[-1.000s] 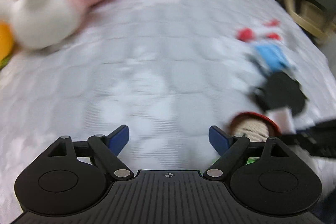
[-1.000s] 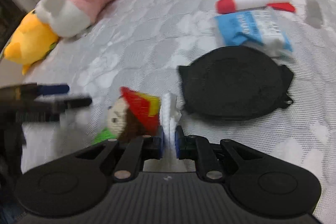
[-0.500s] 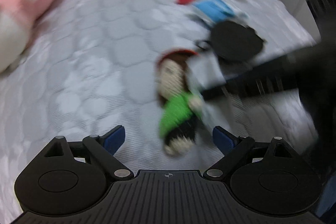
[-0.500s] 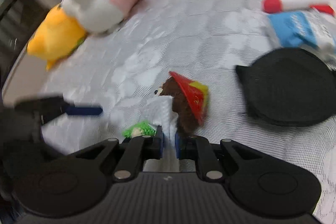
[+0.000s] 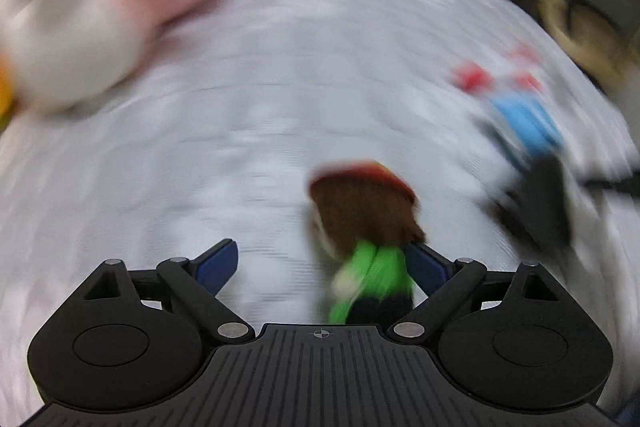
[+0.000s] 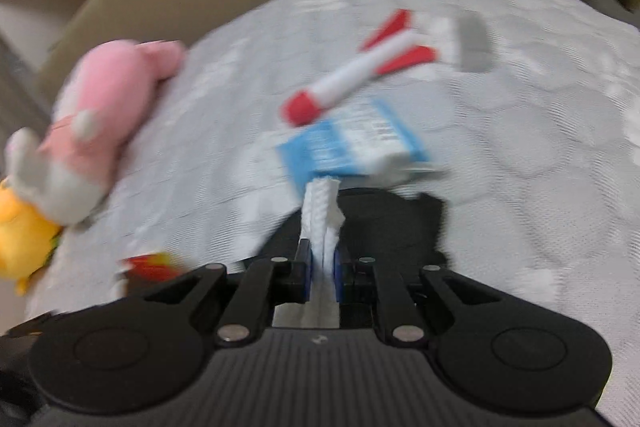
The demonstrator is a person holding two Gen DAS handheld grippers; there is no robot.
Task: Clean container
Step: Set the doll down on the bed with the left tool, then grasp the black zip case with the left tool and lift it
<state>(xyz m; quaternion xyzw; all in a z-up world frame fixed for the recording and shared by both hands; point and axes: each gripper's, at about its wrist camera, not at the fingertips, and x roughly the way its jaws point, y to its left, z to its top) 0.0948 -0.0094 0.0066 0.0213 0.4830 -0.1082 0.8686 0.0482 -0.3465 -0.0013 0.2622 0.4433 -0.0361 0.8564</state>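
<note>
The right gripper (image 6: 323, 267) pinches a folded white wipe (image 6: 320, 223) — ready for cleaning — above the black container (image 6: 384, 223), which lies on the quilt (image 6: 540, 147) beside a blue pack (image 6: 352, 143). The left gripper (image 5: 326, 263) has just been opening and stands wide, a doll (image 5: 368, 235) loose between its jaws — likely to hold it or clear it aside.

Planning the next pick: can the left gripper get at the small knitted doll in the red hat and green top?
Probably yes: the left gripper is open, the knitted doll lies between its fingers, nearer one, nothing on top.
</note>
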